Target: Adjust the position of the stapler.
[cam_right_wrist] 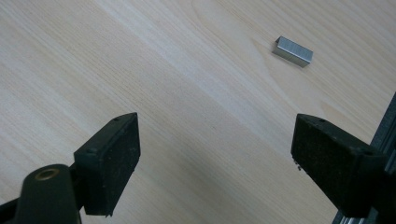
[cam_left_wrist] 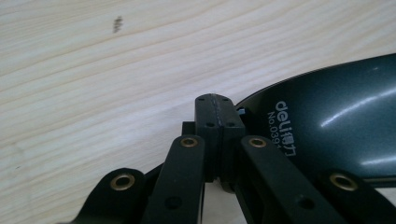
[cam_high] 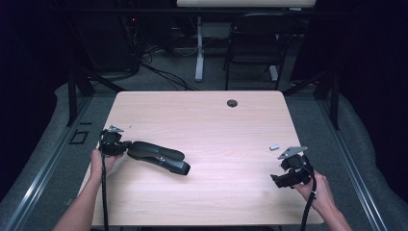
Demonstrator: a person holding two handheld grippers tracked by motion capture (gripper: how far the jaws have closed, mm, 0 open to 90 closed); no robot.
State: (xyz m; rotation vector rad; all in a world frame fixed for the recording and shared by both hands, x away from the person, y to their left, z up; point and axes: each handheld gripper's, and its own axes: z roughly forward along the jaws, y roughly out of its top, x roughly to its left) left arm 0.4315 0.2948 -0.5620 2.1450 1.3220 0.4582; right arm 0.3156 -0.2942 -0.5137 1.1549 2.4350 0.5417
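Observation:
A black stapler point(cam_high: 159, 156) lies on the left part of the pale wooden table point(cam_high: 216, 120), with its glossy rear end point(cam_left_wrist: 336, 121) bearing white lettering. My left gripper point(cam_high: 125, 147) sits at that rear end. In the left gripper view the left gripper point(cam_left_wrist: 215, 105) has its pads pressed together with nothing between them, and the stapler lies just to their right. A small metal strip of staples point(cam_high: 274, 147) lies near the table's right edge. My right gripper point(cam_high: 280, 179) stands open just short of the strip of staples point(cam_right_wrist: 293, 51), with bare wood between the right gripper's point(cam_right_wrist: 215, 140) pads.
A round cable hole point(cam_high: 232, 103) is set in the table's far edge. Beyond the table stand a black chair point(cam_high: 257, 38) and a white desk leg point(cam_high: 199, 48). The table's right edge point(cam_right_wrist: 383, 121) runs close to my right gripper.

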